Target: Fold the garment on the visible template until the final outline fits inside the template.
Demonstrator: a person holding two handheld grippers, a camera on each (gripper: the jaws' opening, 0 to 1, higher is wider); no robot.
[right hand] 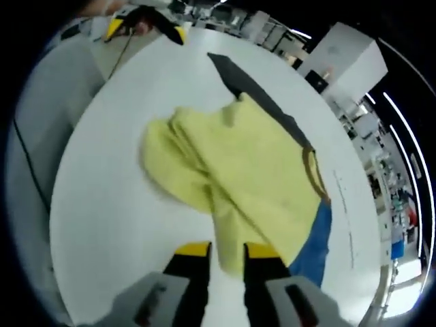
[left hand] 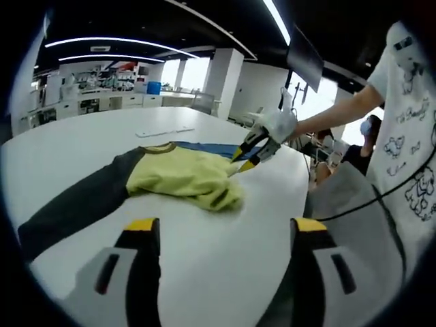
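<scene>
Big white table (left hand: 225, 272) up front, a person in a printed white shirt (left hand: 409, 136) beside it, ceiling light strips (left hand: 136, 42) glowing.

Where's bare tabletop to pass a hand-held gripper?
Free: white table between the left hand-held gripper and the garment's near edge; also the strip beyond the collar. Crowded: the garment's right edge, where the right hand-held gripper sits.

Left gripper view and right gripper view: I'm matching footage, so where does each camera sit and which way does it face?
Left gripper view: rides the left gripper, low over the white table, facing the garment, the right gripper and the person's arm.
Right gripper view: rides the right gripper, looking down on the garment toward the left gripper.
Shared: garment, table.
</scene>
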